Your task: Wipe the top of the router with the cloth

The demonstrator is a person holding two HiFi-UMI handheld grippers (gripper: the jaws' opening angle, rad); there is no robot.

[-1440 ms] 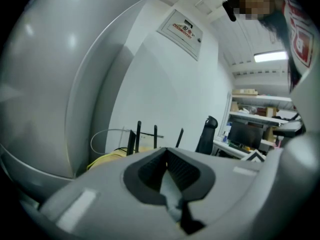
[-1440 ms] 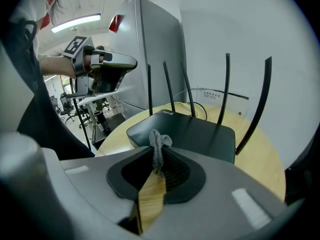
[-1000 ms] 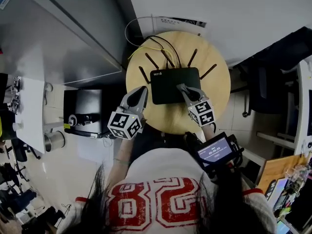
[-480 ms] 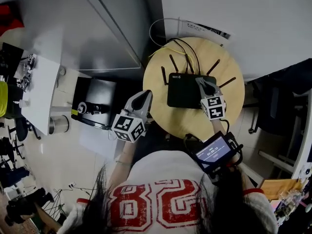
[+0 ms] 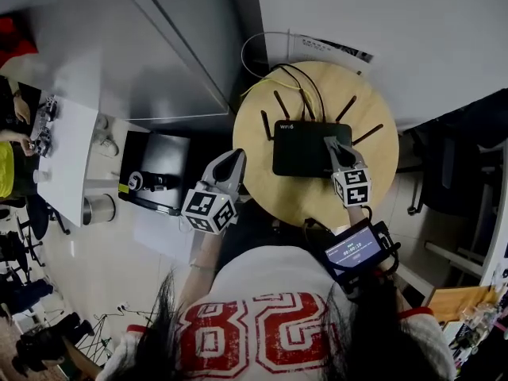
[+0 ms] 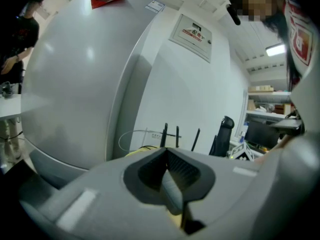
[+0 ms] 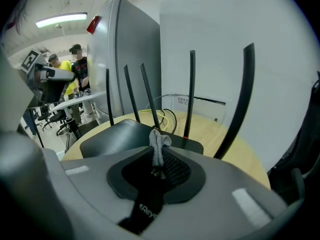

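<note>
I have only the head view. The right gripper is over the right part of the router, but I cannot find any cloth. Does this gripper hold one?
Observer: Yes. The right gripper view shows the right gripper shut on a small grey cloth, which sticks out bunched past the jaws.
Operator: And the left gripper at the table edge, does it carry something?
Observer: No. In the left gripper view, the left gripper has its jaws closed together with nothing between them.
Operator: From above the antennas look flat to me. Are they in the way?
Observer: They stand upright. The right gripper view shows five antennas rising along the far side of the router, beyond the cloth.
</note>
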